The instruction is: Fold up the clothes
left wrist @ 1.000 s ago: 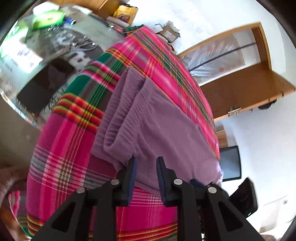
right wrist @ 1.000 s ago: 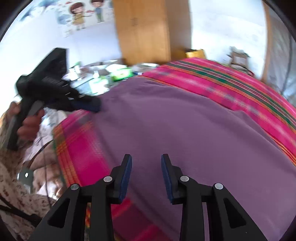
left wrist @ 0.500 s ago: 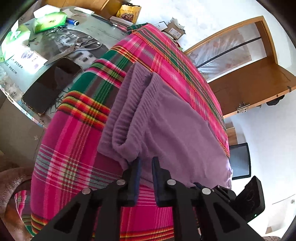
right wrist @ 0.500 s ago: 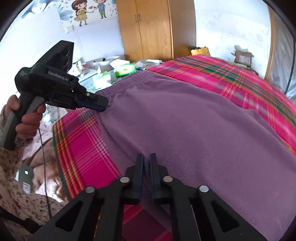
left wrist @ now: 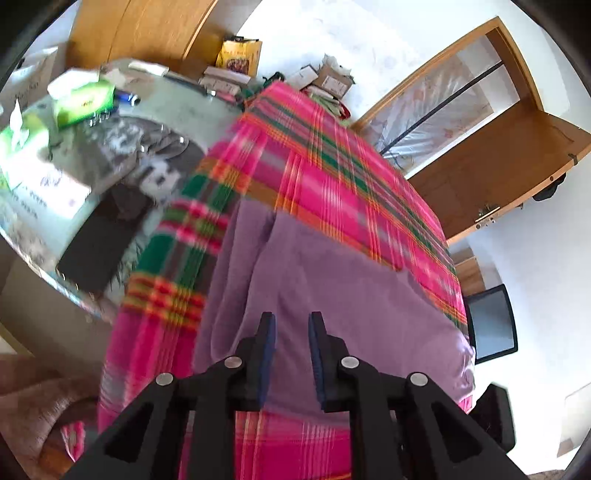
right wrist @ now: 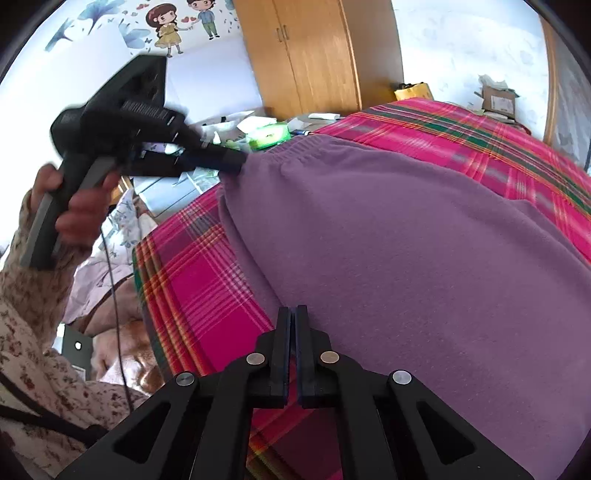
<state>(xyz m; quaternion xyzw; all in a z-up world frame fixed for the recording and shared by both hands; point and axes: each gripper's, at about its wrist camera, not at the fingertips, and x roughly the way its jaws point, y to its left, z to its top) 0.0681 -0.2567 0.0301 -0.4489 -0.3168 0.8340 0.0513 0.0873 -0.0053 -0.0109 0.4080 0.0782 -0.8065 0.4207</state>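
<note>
Seen along the left gripper (left wrist: 290, 325): purple garment (left wrist: 332, 295) spread on the pink plaid blanket (left wrist: 325, 177), waistband end lying toward the blanket's edge nearest the cluttered table (left wrist: 177, 107). Jaws parted, having just been opening, with purple cloth showing in the gap; pads (left wrist: 269, 332) apparently clear of the fabric, so released rather than gripping, though blur over the cloth leaves that a little uncertain. On the table beside the blanket: a green tissue box (left wrist: 83, 101), a dark phone (left wrist: 98, 254) and papers, all smeared by motion. Beyond the blanket's far corner, a yellow bag (left wrist: 240, 55) against the wall and a wooden door (left wrist: 509, 147). Seen along the right gripper (right wrist: 293, 314): jaws clenched flat together at the garment's near edge, right where purple meets plaid; impossible to tell whether a fold of cloth sits between them. Across the garment, the left gripper (right wrist: 242, 160) again, tips at the waistband corner, handle held in a hand (right wrist: 74, 206) with a floral sleeve (right wrist: 33, 302). Behind the blanket, a wooden wardrobe (right wrist: 314, 55) and cartoon wall stickers (right wrist: 184, 22).
</note>
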